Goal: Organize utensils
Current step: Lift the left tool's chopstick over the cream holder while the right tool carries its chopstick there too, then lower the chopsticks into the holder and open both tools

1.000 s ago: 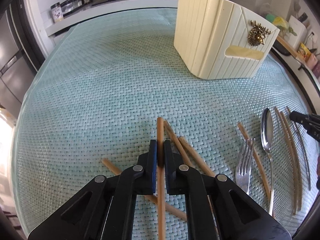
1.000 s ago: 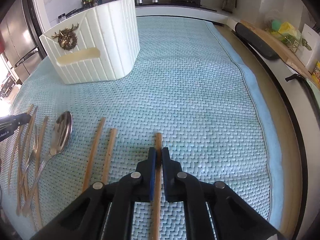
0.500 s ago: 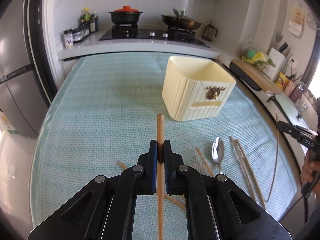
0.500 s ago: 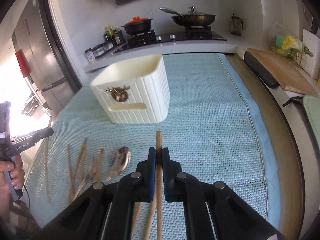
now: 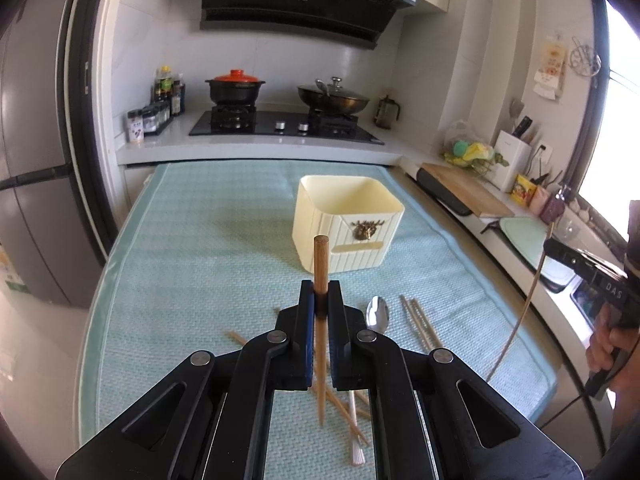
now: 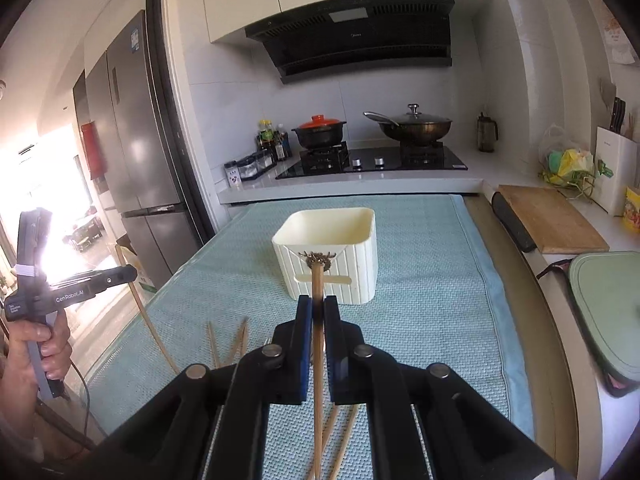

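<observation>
Chopsticks, one per gripper: left gripper (image 5: 321, 294) jaws clamped on a chopstick (image 5: 321, 264), right gripper (image 6: 318, 312) jaws clamped on another chopstick (image 6: 317, 292). Both held clear above the table (image 5: 192, 248), tips aimed toward the cream holder (image 5: 346, 222), presumably for dropping in upright. Spoon (image 5: 377, 314) and loose chopsticks (image 5: 420, 322) lying flat on the mat, awaiting collection.

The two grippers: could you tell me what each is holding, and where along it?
Left gripper clamps a wooden chopstick near its thick end. Right gripper grips another chopstick, also near its top end.
</observation>
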Available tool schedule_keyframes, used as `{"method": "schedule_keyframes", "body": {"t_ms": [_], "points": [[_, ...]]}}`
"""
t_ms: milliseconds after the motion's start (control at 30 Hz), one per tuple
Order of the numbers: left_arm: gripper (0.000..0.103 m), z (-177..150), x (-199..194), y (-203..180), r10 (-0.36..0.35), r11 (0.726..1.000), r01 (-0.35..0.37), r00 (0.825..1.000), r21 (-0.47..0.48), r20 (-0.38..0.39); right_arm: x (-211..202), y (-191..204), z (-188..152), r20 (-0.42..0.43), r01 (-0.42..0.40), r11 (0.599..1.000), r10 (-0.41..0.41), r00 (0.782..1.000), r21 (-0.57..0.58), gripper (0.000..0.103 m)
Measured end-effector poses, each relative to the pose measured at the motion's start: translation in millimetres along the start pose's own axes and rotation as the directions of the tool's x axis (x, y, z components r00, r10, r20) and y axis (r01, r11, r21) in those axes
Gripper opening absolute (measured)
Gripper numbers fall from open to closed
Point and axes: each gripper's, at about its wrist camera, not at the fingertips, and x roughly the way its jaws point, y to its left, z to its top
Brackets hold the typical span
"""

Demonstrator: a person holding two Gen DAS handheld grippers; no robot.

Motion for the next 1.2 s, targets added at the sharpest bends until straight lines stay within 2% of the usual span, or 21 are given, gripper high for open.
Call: {"method": "schedule_keyframes", "body": {"t_ms": [200,433,567,800,933,1100,1200], "points": [[0.004,15,0,-3,-0.047,0.999,0.047,0.999,-0.019,0.004,-12,9,15,0.068,0.005,1.000,-0.004,0.998,-0.019,0.006],[0.004,57,6,-8,-0.077,0.997,0.078,0.996,-0.023,0.047,7,10,40,0.108,0.002,1.000,0.001,0.994,-0.025,0.006],[0.004,96,15,-6,-0.072,0.997,0.075,0.993,-0.029,0.089,23,7,70,0.149,0.015,0.999,-0.010,0.989,-0.031,0.006],[0.004,166,44,-4,-0.041,0.997,0.051,0.983,-0.056,0.177,65,2,143,0.226,0.042,0.999,-0.035,0.973,-0.028,0.006],[0.004,191,72,-8,0.012,0.999,0.000,0.975,-0.055,0.220,94,-4,173,0.268,0.061,0.998,-0.059,0.962,-0.002,0.006],[0.004,197,126,-3,0.028,0.996,-0.012,0.984,-0.089,0.177,133,-16,185,0.302,0.084,0.996,-0.086,0.949,0.020,0.006],[0.004,187,158,0,0.037,0.995,-0.025,0.992,-0.101,0.119,161,-24,178,0.268,0.094,0.995,-0.096,0.959,0.021,0.006]]}}
